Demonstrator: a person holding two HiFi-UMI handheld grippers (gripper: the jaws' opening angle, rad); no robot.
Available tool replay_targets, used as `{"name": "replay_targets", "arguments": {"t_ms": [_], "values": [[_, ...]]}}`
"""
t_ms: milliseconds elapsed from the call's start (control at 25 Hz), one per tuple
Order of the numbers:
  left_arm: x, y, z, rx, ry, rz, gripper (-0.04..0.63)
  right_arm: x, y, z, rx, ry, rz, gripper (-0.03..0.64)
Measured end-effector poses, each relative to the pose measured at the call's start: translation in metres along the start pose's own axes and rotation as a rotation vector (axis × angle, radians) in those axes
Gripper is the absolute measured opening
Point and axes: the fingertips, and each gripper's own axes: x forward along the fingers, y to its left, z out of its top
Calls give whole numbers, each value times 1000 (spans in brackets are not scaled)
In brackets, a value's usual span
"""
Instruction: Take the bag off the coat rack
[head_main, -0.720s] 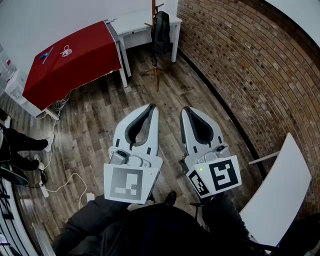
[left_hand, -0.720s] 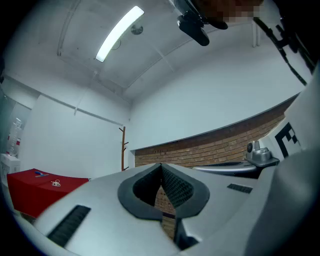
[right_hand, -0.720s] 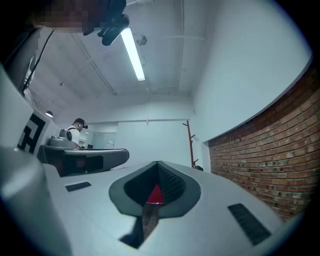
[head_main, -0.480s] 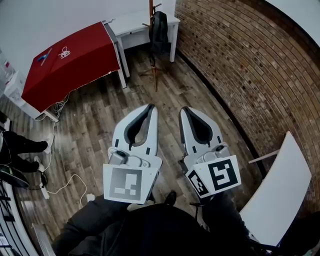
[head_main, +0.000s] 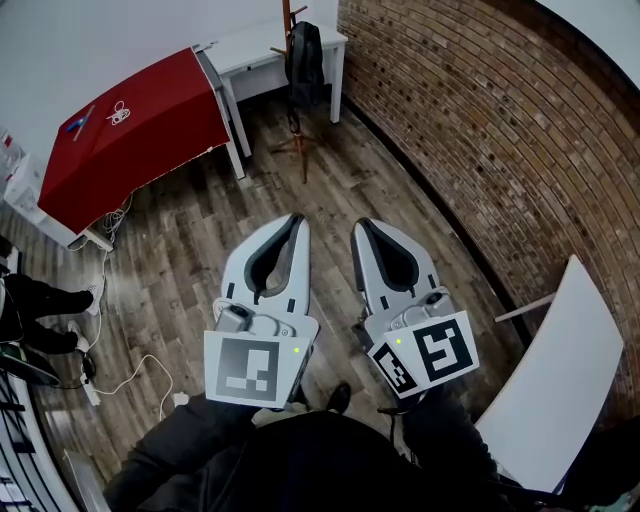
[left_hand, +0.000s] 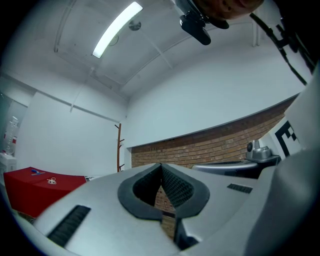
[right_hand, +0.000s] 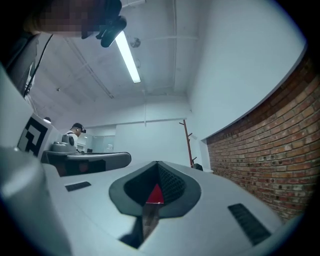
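Hanging from the brown wooden coat rack (head_main: 288, 20), the black fabric bag (head_main: 303, 62) has only drifted slightly left in the head view, so I judge the approach is barely begun. The white left gripper (head_main: 297, 220) and right gripper (head_main: 360, 226) are closed, empty, well apart from the rack. The bag's contents are hidden.

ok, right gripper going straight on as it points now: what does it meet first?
Nothing close. The right gripper aims left of the coat rack, above the red table, so probably the white back wall first; depth unclear.
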Motion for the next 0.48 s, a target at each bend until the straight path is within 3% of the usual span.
{"name": "replay_targets", "arguments": {"t_ms": [480], "values": [[26, -32, -29, 31, 60, 26, 11, -12, -50, -29, 70, 61, 30, 8]]}}
